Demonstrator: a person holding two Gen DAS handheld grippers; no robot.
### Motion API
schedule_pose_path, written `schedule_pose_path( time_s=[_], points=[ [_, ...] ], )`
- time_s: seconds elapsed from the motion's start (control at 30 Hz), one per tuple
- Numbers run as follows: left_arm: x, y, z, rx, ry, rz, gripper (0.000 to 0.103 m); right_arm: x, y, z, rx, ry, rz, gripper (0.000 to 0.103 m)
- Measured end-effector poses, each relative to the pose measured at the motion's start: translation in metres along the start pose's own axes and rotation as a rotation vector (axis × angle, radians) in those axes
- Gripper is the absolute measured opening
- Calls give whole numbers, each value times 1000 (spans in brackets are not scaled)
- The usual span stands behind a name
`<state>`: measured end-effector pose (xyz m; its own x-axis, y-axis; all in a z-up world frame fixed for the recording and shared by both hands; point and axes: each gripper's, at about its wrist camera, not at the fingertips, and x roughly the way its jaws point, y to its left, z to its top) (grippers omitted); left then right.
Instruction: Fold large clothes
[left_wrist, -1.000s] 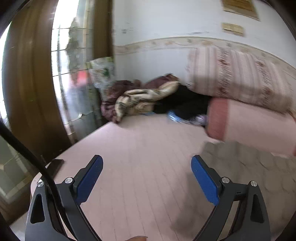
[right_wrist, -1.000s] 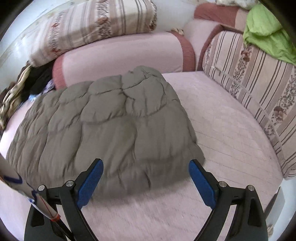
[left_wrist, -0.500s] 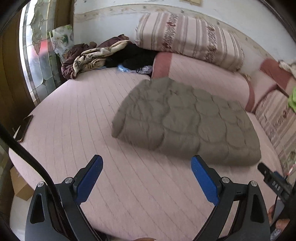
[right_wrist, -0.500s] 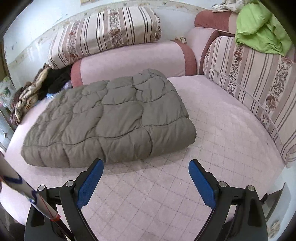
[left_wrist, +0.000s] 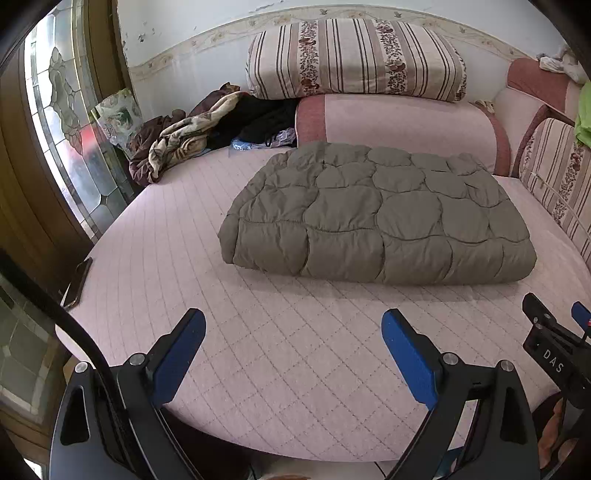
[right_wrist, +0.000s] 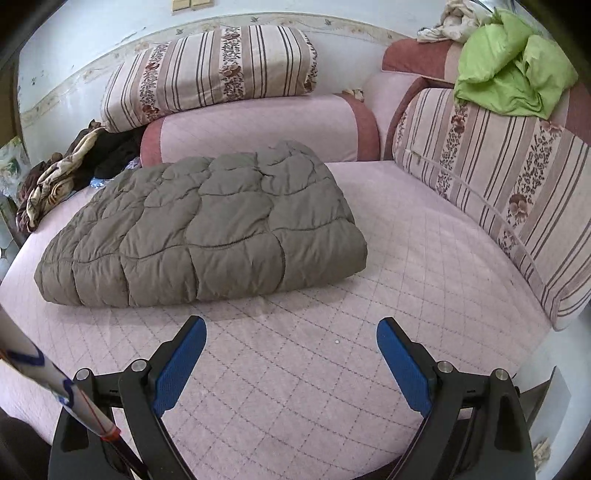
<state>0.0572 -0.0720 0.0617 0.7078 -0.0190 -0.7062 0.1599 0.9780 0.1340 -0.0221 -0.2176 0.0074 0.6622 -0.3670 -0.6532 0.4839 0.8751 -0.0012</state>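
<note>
A grey-brown quilted padded garment (left_wrist: 376, 214) (right_wrist: 207, 229) lies folded into a thick rectangle on the pink quilted bed (left_wrist: 280, 354) (right_wrist: 424, 258). My left gripper (left_wrist: 293, 343) is open over the bed's near edge, well short of the garment, with nothing between its blue pads. My right gripper (right_wrist: 291, 350) is also open and empty, hovering near the bed's front edge, apart from the garment's near fold. Part of the right gripper's body shows at the right edge of the left wrist view.
Striped floral cushions (left_wrist: 354, 59) (right_wrist: 498, 192) and a pink bolster (left_wrist: 399, 125) line the back and right side. A heap of clothes (left_wrist: 192, 136) fills the back left corner. A green cloth (right_wrist: 513, 59) lies on the right cushion. A phone (left_wrist: 75, 282) rests at the bed's left edge by a glass door.
Both grippers have pulled back from the garment toward the bed's front edge. The left view swung right from the far corner onto the folded garment. Both stayed open.
</note>
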Motion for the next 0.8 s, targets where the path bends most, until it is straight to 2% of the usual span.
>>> schedule_pose_path(
  time_s=[0.37, 0.6, 0.8],
  points=[
    [12, 12, -4, -36, 40, -11, 95, -3, 13, -7, -35, 7, -28, 96],
    [22, 19, -10, -55, 74, -61, 95, -3, 30, -11, -83, 21, -18, 96],
    [20, 26, -12, -87, 50, -111, 95, -9, 42, -13, -123, -12, -48, 96]
  ],
)
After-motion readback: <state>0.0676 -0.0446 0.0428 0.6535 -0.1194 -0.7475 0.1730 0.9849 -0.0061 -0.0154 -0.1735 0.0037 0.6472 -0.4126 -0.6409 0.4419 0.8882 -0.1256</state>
